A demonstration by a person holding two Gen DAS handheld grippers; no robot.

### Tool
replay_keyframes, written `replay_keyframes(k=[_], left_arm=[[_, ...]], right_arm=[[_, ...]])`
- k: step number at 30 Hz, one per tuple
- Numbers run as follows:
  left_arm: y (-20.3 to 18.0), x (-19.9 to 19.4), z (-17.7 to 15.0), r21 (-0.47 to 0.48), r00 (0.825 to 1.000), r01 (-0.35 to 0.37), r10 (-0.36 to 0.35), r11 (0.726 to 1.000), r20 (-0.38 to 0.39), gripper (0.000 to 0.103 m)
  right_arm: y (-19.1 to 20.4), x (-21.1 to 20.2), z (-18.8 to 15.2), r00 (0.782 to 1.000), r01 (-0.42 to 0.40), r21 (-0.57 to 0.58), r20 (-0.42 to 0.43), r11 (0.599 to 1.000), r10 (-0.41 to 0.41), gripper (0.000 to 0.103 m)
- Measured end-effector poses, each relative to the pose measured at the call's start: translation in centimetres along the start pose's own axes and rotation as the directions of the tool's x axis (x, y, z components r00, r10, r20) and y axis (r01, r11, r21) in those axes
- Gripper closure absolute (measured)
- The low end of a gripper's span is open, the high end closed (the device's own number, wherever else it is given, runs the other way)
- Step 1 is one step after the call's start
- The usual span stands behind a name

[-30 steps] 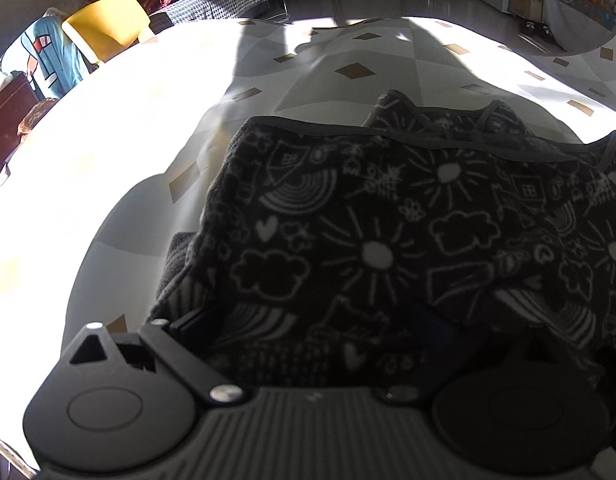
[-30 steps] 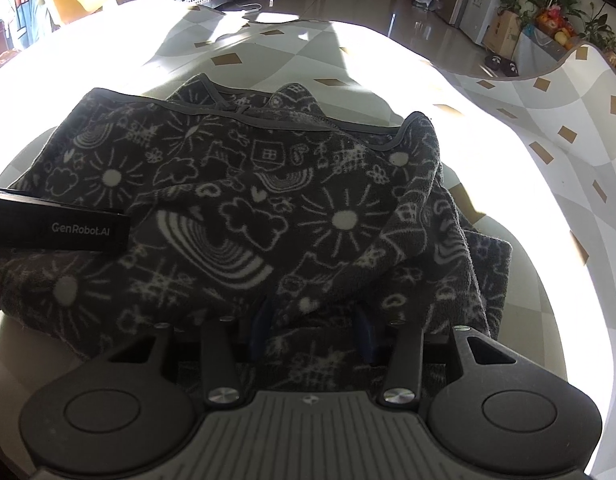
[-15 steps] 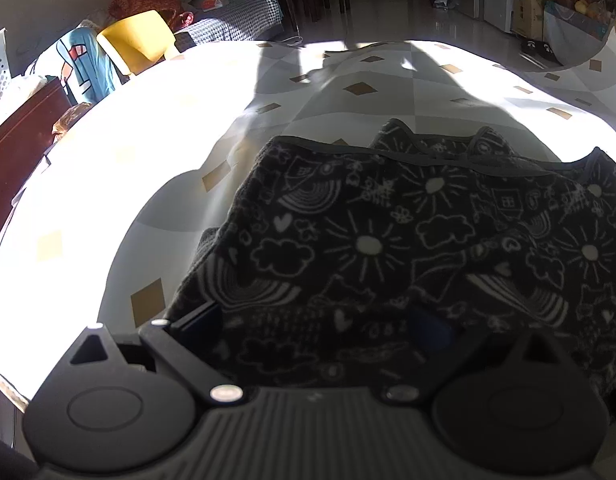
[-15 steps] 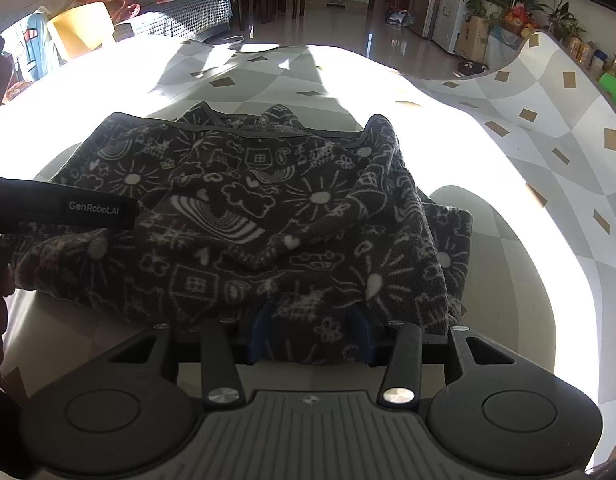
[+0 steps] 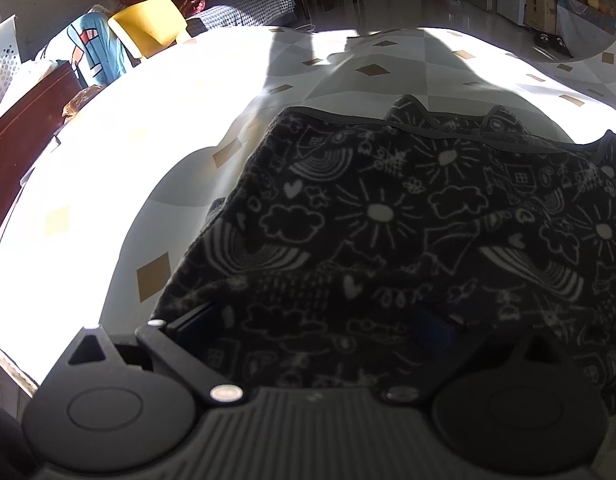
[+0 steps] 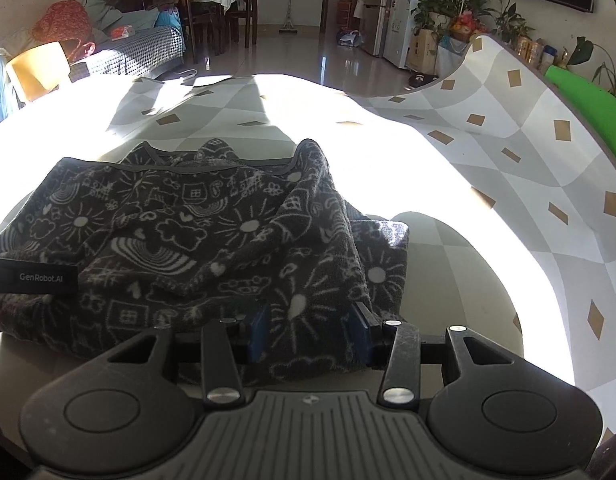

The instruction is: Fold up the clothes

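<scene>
A: What does the right gripper (image 6: pixel 310 330) hold?
B: Partly parted blue pads (image 6: pixel 259 330) pinch the near hem of a dark doodle-print fleece garment (image 6: pixel 195 236) on the checked tabletop (image 6: pixel 488 184).
A: And the left gripper (image 5: pixel 320 324)?
B: Fleece covers its fingers; the grip cannot be told.
A: Orientation?
B: Long axis left to right, trimmed edge far. "GenRobot.AI" reads on the left gripper's side.
</scene>
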State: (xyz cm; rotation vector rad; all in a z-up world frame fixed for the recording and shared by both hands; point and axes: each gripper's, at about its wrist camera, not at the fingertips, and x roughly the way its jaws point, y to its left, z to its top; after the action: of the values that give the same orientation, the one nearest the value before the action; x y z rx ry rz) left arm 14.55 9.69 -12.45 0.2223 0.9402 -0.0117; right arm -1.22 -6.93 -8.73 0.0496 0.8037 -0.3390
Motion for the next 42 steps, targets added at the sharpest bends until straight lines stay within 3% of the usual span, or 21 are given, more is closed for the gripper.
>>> replay_keyframes(k=[5, 13, 16, 21, 25, 31, 36, 42], left_arm=[[-0.1, 0.3, -0.1, 0.006, 1.0, -0.01, 0.01, 1.0, 0.004, 0.0], [1.0, 0.9, 0.1, -0.051, 1.0, -0.01, 0.009, 0.999, -0.009, 0.0], [1.4, 0.9, 0.2, -0.076, 1.0, -0.002, 0.001, 0.997, -0.008, 0.0], [0.9, -0.3, 0.6, -0.039, 0.997, -0.04, 0.043, 0.998, 0.072, 0.0], [0.9, -0.6, 1.2, -0.058, 0.994, -0.047, 0.052, 0.997, 0.1, 0.0], [0.4, 0.2, 2.0, -0.081, 0.995, -0.042, 0.049, 0.996, 0.087, 0.0], [0.3, 0.9, 2.3, -0.103, 0.996, -0.042, 0.05, 0.994, 0.079, 0.0], [0.0, 2.4, 2.4, -0.094, 0.996, -0.065, 0.07, 0.993, 0.054, 0.0]], right_arm=[[-1.2, 2.2, -0.2, 0.997, 0.045, 0.039, -0.059, 0.998, -0.043, 0.08], [-2.8, 2.6, -0.6, 0.994, 0.068, 0.157, -0.097, 0.985, -0.053, 0.08], [-2.6, 2.0, -0.4, 0.994, 0.08, 0.147, -0.08, 0.986, -0.069, 0.08], [-1.5, 0.0, 0.4, 0.989, 0.122, 0.073, 0.071, 0.99, -0.127, 0.08], [-0.3, -0.2, 1.0, 0.991, 0.058, 0.021, 0.119, 0.998, -0.06, 0.079], [2.1, 1.6, 1.3, 0.994, -0.079, -0.039, 0.07, 0.996, 0.082, 0.079], [3.7, 2.4, 1.7, 0.991, -0.101, -0.065, 0.081, 0.993, 0.106, 0.077], [4.3, 4.6, 1.9, 0.997, -0.074, -0.047, 0.023, 0.996, 0.075, 0.075]])
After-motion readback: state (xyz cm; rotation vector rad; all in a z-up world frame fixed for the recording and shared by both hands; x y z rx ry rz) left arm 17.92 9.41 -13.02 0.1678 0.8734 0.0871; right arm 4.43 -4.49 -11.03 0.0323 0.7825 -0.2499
